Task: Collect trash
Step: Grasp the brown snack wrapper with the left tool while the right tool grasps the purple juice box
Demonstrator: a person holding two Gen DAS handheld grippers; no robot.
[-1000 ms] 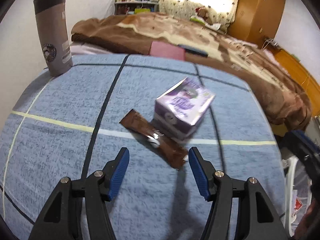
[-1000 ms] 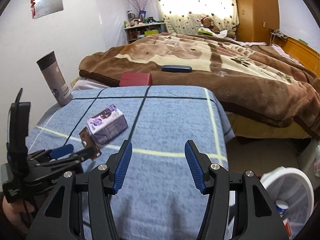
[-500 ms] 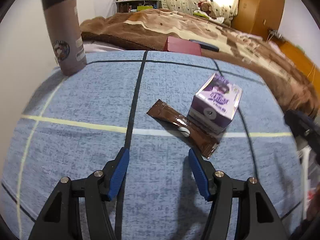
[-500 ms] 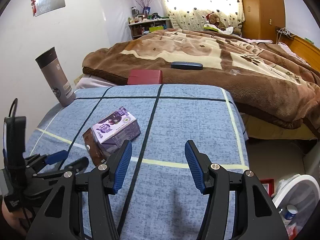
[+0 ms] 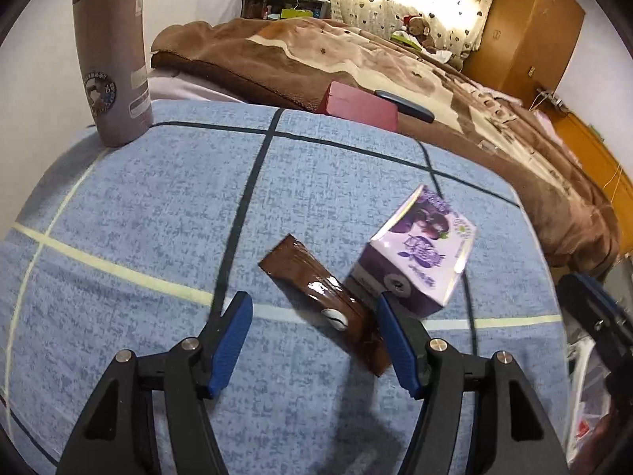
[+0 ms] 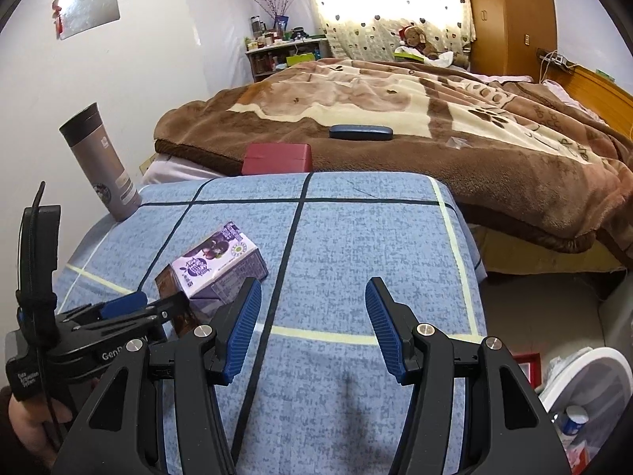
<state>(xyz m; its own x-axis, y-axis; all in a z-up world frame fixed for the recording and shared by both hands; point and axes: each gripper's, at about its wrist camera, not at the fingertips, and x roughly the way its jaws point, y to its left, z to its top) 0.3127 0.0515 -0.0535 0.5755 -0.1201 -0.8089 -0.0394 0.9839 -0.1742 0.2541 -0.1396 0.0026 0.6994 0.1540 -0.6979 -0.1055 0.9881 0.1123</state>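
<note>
A brown snack wrapper (image 5: 328, 304) lies flat on the blue checked cloth (image 5: 158, 213). Just behind it a purple drink carton (image 5: 419, 253) lies on its side. My left gripper (image 5: 312, 301) hangs low over the wrapper, which runs between the fingers near the right pad. Its jaws are opening and the pads do not press on it. In the right wrist view the carton (image 6: 221, 269) sits just left of my right gripper (image 6: 312, 289), which is open with nothing between its fingers. The left gripper (image 6: 158, 303) hides most of the wrapper (image 6: 166, 281) there.
A grey tumbler (image 5: 112, 55) stands at the cloth's far left corner. A red box (image 5: 360, 107) and a dark case (image 5: 403, 105) lie on the brown blanket (image 6: 435, 118) behind. A white bin (image 6: 585, 388) holding a bottle stands on the floor at the right.
My left gripper has come up to the wrapper, which now lies between its fingers, and the jaws stand slightly wider. The right gripper has drifted toward the carton.
</note>
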